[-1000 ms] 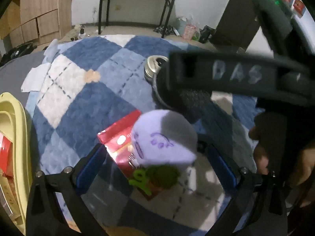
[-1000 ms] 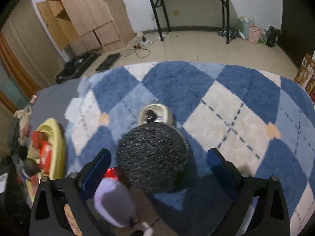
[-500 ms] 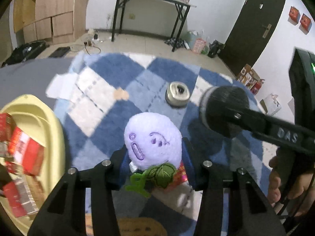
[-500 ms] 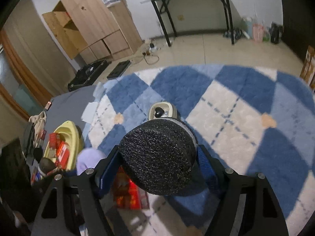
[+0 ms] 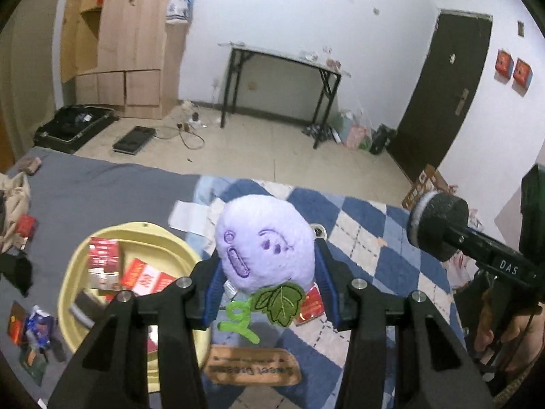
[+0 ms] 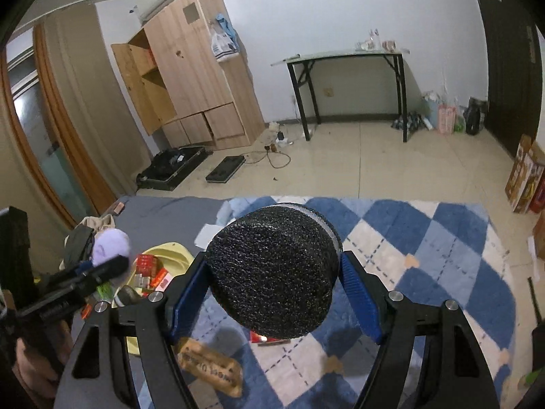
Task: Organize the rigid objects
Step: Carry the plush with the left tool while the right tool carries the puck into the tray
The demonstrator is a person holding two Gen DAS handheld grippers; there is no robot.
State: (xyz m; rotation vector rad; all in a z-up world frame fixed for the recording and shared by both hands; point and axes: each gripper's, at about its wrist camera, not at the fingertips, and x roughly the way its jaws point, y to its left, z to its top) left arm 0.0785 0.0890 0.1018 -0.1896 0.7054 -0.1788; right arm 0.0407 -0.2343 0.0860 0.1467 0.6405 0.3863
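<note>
Between the blue pads of the left gripper (image 5: 267,281) sits a purple plush toy (image 5: 265,245), squeezed on both sides and held clear of the blue checked rug (image 5: 381,272); its green felt leaf (image 5: 279,301) hangs below the pads. The jaws closed on it within the last second. The right gripper (image 6: 272,289) has likewise just closed, about halfway, on a black round sponge-like object (image 6: 272,272) with a pale band at its back, also held above the rug. Under the left gripper lies a red packet (image 5: 311,306), partly hidden, and a brown tag (image 5: 252,364) with print too blurred to read. To the left, on the grey surface (image 5: 102,191), a yellow basin (image 5: 68,283) holds several red boxes (image 5: 102,255). Part of a small metal tin (image 5: 318,230), probably, shows behind the plush. A hand (image 5: 500,327) grips the right tool's handle.
</note>
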